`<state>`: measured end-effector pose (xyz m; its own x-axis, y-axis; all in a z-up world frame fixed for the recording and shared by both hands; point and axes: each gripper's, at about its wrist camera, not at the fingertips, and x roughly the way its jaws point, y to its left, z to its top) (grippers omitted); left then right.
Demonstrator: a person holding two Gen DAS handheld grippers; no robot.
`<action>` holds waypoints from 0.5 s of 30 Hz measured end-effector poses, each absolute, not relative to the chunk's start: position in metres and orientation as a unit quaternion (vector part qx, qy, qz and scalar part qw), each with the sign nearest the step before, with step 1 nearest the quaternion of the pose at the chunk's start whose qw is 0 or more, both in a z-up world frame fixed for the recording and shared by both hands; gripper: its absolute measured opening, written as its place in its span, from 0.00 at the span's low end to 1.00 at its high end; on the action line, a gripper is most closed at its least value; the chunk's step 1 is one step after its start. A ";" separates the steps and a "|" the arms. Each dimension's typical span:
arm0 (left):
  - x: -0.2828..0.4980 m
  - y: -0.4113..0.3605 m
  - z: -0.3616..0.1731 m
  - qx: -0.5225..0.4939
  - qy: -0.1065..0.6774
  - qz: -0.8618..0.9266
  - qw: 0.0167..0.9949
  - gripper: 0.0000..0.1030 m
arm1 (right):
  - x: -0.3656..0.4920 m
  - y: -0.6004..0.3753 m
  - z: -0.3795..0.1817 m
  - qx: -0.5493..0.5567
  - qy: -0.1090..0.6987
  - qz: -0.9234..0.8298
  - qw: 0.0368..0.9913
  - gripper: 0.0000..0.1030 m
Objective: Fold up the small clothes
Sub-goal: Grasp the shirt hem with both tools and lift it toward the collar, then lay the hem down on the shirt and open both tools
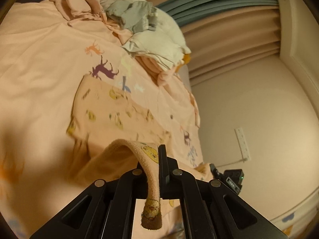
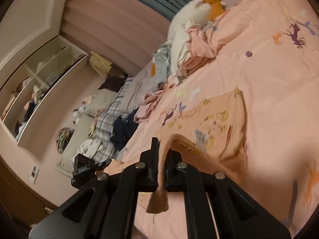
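A small peach garment (image 1: 111, 111) with yellow cartoon prints lies spread on the pink bedsheet (image 1: 39, 59). My left gripper (image 1: 157, 159) is shut on its near edge, and a strip of the cloth hangs down between the jaws. In the right wrist view the same garment (image 2: 217, 123) stretches away over the sheet, a white label showing on it. My right gripper (image 2: 162, 159) is shut on another part of that near edge, a fold of cloth dangling below it. Each view shows the other gripper low at the side: the right one (image 1: 229, 177), the left one (image 2: 87, 165).
A white stuffed goose (image 1: 151, 20) with an orange beak lies on a heap of grey, white and pink clothes (image 2: 179, 59) at the far side of the bed. Dark and plaid clothes (image 2: 119, 123) lie near the bed's edge. Curtains (image 1: 229, 35), a wall and a mirrored wardrobe (image 2: 35, 83) stand beyond.
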<state>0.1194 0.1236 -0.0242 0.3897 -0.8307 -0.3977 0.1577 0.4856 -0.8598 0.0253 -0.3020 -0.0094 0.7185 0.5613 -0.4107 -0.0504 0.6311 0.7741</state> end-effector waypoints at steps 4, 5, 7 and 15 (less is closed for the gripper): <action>0.163 0.117 -0.045 -0.391 0.468 -0.305 0.731 0.00 | 0.071 -0.314 -0.033 0.403 0.360 0.142 0.830 0.07; 0.174 0.114 -0.051 -0.392 0.476 -0.299 0.728 0.00 | 0.083 -0.316 -0.042 0.405 0.373 0.132 0.824 0.07; 0.194 0.109 -0.064 -0.393 0.492 -0.282 0.724 0.00 | 0.099 -0.319 -0.056 0.406 0.391 0.112 0.819 0.07; 0.239 0.099 -0.095 -0.394 0.523 -0.243 0.716 0.00 | 0.137 -0.335 -0.091 0.414 0.428 0.070 0.800 0.07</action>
<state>0.2385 0.0985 -0.0946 0.3340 -0.7601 -0.5575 -0.0641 0.5718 -0.8179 0.1369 -0.3355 -0.0907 0.6240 0.4667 -0.6268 0.2425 0.6468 0.7231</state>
